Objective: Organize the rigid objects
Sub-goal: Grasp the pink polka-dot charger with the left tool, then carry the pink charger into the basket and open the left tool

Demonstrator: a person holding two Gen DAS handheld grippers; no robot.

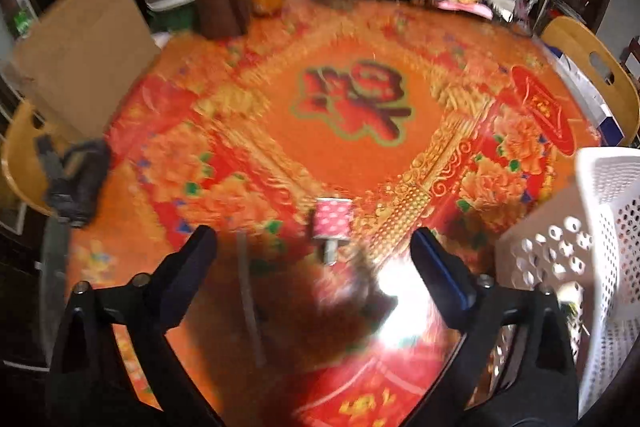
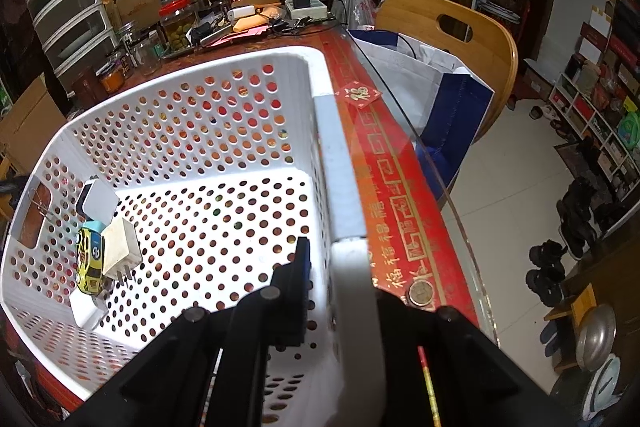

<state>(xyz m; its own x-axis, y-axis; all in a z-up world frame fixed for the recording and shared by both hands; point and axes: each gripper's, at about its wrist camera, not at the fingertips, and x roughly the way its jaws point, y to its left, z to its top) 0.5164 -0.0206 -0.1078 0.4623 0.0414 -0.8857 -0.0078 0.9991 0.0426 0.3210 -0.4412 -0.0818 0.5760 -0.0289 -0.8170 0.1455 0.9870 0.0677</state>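
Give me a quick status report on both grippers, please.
Left gripper open, empty, facing pink dotted piece on table. Right gripper shut on white basket rim. Toy car inside. Path unobstructed.

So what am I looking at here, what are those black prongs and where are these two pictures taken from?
Those black prongs are handheld grippers, one in each of a person's hands, each carrying a wide-angle camera. The left gripper is open and empty above a red patterned table, aimed at a small pink dotted object. The right gripper is clamped on the rim of a white basket. Inside the basket lie a yellow toy car and a white plug.
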